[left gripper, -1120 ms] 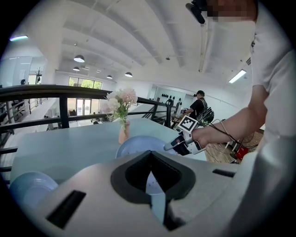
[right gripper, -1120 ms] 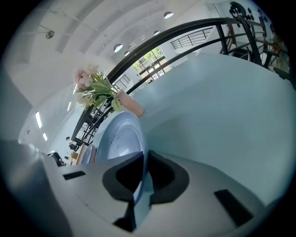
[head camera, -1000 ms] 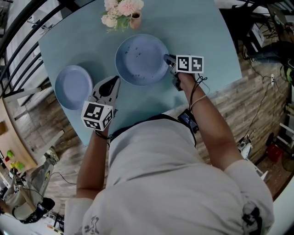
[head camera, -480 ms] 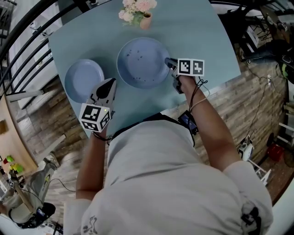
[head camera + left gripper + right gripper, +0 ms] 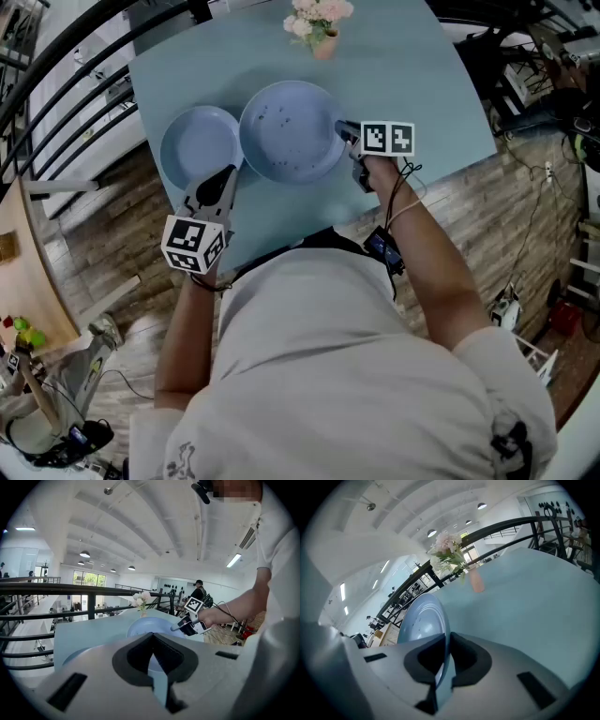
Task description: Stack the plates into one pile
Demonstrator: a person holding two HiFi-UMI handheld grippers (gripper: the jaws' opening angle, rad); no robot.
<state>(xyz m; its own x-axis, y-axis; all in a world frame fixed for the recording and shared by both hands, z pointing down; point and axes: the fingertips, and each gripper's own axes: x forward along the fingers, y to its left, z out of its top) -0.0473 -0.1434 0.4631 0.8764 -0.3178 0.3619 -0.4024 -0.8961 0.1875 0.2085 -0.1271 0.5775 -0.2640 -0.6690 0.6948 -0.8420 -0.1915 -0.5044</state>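
My right gripper (image 5: 343,127) is shut on the right rim of the large blue plate (image 5: 289,131), and the rim runs between its pads (image 5: 443,644). The plate (image 5: 419,620) seems raised a little above the pale blue table (image 5: 412,84). Its left rim reaches the right edge of the small blue plate (image 5: 200,145), which lies flat on the table. My left gripper (image 5: 228,173) hovers at the small plate's near right rim, shut and holding nothing (image 5: 151,637). From the left gripper view, the large plate (image 5: 150,624) and the right gripper (image 5: 185,625) show ahead.
A small pink vase of flowers (image 5: 321,23) stands at the table's far side, behind the large plate. A black railing (image 5: 66,103) runs along the table's left edge. The table's near edge lies just below the grippers, with wooden floor (image 5: 497,197) to the right.
The right gripper has carried the large plate left until it meets the small plate. The left gripper has shifted left, from between the plates to the small plate's near rim.
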